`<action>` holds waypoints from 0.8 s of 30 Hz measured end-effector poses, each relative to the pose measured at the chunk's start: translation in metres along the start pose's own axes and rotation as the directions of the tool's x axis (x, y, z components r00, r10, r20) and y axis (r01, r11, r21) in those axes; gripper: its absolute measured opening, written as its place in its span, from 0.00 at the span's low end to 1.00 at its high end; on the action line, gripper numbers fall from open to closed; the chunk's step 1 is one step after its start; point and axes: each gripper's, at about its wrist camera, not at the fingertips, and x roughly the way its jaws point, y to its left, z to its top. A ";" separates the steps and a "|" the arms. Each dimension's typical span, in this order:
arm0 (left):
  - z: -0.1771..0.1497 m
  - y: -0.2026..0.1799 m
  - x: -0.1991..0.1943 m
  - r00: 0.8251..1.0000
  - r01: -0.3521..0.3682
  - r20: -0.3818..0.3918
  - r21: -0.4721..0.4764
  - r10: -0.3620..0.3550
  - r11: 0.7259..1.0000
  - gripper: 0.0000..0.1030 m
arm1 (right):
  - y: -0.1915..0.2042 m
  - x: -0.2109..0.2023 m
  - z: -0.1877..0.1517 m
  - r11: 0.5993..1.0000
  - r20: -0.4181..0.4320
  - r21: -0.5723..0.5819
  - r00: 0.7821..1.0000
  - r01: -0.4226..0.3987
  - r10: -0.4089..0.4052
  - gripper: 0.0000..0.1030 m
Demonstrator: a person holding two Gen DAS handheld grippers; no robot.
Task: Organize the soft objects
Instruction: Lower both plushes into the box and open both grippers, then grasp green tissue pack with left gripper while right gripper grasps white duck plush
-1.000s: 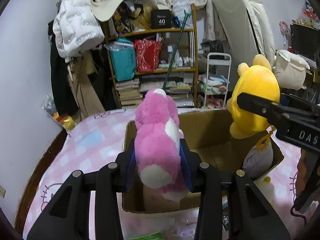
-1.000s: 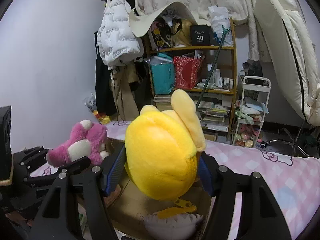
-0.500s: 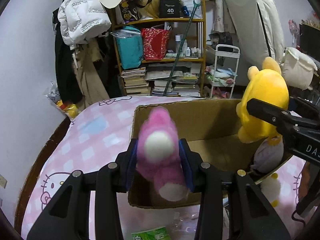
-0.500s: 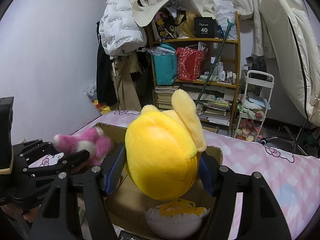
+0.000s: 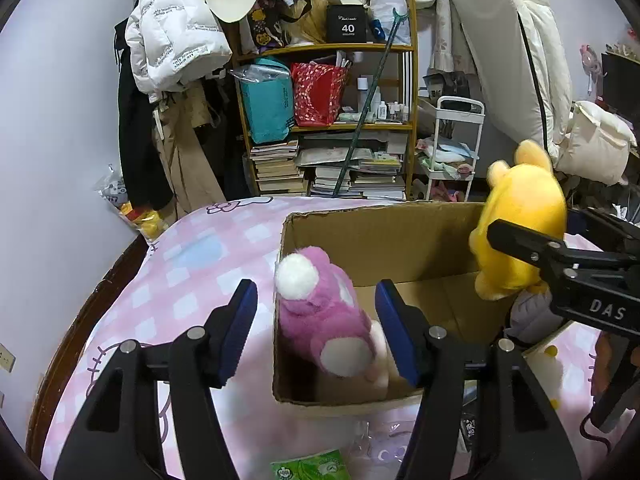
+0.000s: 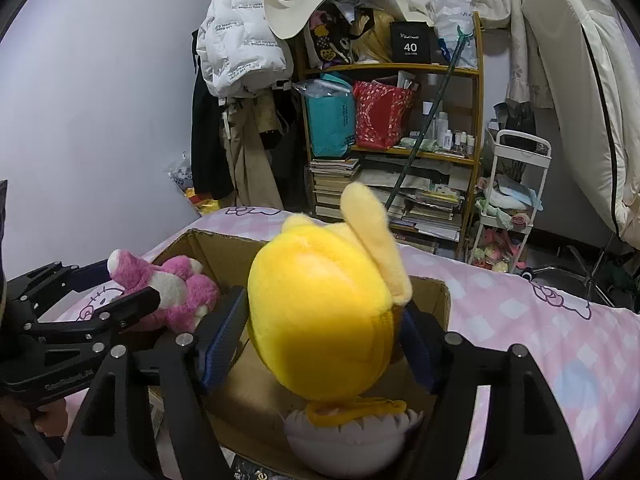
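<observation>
Sitting on the pink checked bedspread (image 5: pixel 208 264), an open cardboard box (image 5: pixel 380 232) is taking in soft toys. The pink plush (image 5: pixel 324 316) is lying over the box's near left corner, half inside, between the spread fingers of the left gripper (image 5: pixel 316 328), whose blue pads are standing wide and clear of it on both sides. A grey plush (image 6: pixel 348 436) with a jagged white fringe is resting inside the box at its right end.

The pink plush is showing a white pompom end toward the far side and a white patch toward the near side. The yellow plush (image 6: pixel 328 312) is round and bright, with a paler ear sticking up and a yellow loop hanging beneath it; it is hanging over the box's right end, just above the grey plush. The right gripper (image 6: pixel 320 344) is flanking it with both pads, though the left pad is looking slightly apart from it, so its grip cannot be told for sure.

Beyond the bed, a cluttered bookshelf (image 5: pixel 340 120), a white jacket (image 5: pixel 172 40) and a white trolley (image 5: pixel 452 148) are standing along the far wall. A green packet (image 5: pixel 312 468) is lying near the box.
</observation>
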 end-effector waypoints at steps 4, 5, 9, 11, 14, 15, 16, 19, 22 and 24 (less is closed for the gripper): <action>0.000 0.000 -0.003 1.000 -0.005 0.003 0.006 0.005 1.000 0.60 | -0.002 -0.004 0.000 1.000 0.014 0.014 1.000 0.002 -0.002 0.88; 0.000 0.001 -0.004 1.000 -0.009 0.001 0.010 0.009 1.000 0.60 | -0.003 -0.006 0.001 1.000 0.018 0.022 1.000 0.001 -0.002 0.89; -0.001 0.004 -0.011 0.999 -0.039 -0.006 0.005 0.040 0.999 0.78 | -0.010 -0.013 0.000 0.998 0.006 0.068 1.000 -0.004 0.004 0.99; -0.001 0.006 -0.017 0.999 -0.044 -0.007 0.001 0.044 0.999 0.84 | -0.014 -0.019 -0.002 0.995 0.015 0.103 1.000 -0.010 0.009 1.00; -0.002 0.006 -0.027 0.998 -0.055 -0.014 0.010 0.055 0.998 0.88 | -0.018 -0.027 -0.003 0.992 0.007 0.127 1.000 -0.009 0.008 1.00; -0.003 0.007 -0.029 0.998 -0.055 -0.017 0.012 0.055 0.998 0.89 | -0.018 -0.029 -0.004 0.992 0.006 0.127 1.000 -0.006 0.005 1.00; -0.004 0.007 -0.032 0.998 -0.052 -0.025 0.013 0.053 0.999 0.90 | -0.018 -0.032 -0.005 0.992 0.004 0.126 1.000 -0.001 0.001 1.00; -0.011 0.012 -0.037 0.997 -0.039 -0.074 -0.004 0.038 0.999 0.90 | -0.016 -0.041 -0.009 0.992 -0.003 0.125 1.000 0.009 -0.009 1.00; -0.020 0.014 -0.040 0.991 -0.042 -0.128 -0.004 0.041 0.999 0.90 | -0.016 -0.047 -0.014 0.991 -0.017 0.131 1.000 0.017 -0.015 1.00; -0.027 0.014 -0.043 0.986 -0.050 -0.160 0.010 0.051 0.999 0.90 | -0.017 -0.050 -0.017 0.989 -0.029 0.143 0.999 0.021 -0.017 1.00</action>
